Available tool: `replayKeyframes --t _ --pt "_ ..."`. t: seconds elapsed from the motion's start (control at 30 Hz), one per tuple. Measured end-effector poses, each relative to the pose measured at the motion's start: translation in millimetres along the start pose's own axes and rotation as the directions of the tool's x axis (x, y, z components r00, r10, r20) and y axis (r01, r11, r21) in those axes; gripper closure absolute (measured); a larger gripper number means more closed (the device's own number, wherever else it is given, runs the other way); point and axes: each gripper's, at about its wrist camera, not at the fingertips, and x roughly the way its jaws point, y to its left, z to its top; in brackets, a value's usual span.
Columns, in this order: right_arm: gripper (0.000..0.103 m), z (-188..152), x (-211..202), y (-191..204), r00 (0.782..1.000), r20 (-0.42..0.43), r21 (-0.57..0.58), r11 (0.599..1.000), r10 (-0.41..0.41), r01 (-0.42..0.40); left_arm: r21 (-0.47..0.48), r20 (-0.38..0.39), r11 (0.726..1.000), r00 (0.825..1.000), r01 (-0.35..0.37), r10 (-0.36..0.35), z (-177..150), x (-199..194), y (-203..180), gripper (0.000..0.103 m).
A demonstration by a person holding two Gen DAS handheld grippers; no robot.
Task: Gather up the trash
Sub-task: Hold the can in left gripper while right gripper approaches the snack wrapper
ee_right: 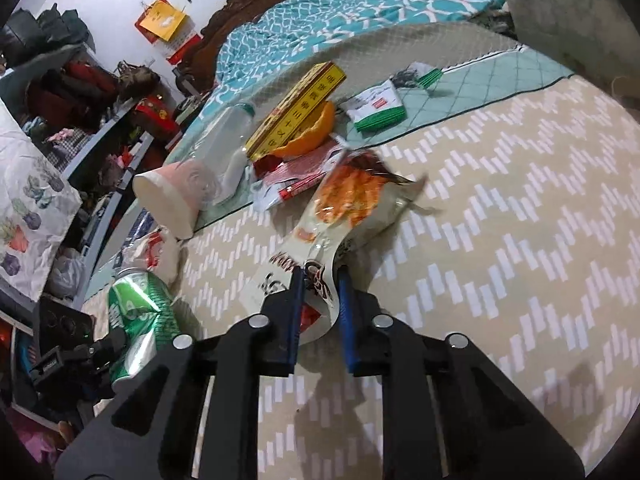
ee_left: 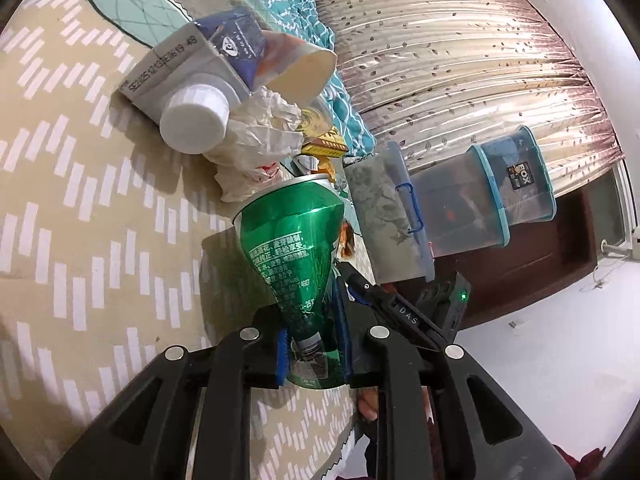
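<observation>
My left gripper [ee_left: 314, 354] is shut on a crushed green can [ee_left: 292, 248], held just above the patterned bedspread [ee_left: 80, 208]; the can also shows in the right wrist view [ee_right: 140, 312]. My right gripper [ee_right: 322, 312] is shut on a white and orange snack wrapper [ee_right: 348, 204], lifted off the bed. More trash lies beyond: a milk carton with a white cap [ee_left: 188, 76], crumpled paper [ee_left: 260, 136], a paper cup [ee_right: 168, 196], a clear bottle [ee_right: 224, 148], a yellow box [ee_right: 296, 112], orange peel [ee_right: 312, 132] and green-white packets [ee_right: 378, 110].
A teal patterned blanket [ee_right: 340, 12] lies at the bed's far end by the dark headboard [ee_right: 260, 0]. Plastic storage boxes [ee_left: 480, 200] stand beside the bed before a curtain [ee_left: 460, 60]. Cluttered shelves [ee_right: 80, 92] line the left in the right wrist view.
</observation>
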Motion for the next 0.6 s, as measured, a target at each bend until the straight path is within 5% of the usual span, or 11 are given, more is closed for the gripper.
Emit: replayKeyframes --t 0.6 --pt "0.095 -27.0 -65.6 7.4 0.998 0.054 -0.104 0.995 -0.006 0.011 0.048 0.002 0.998 1.000 -0.029 0.029 -0.5 0.8 -8.7 0.085"
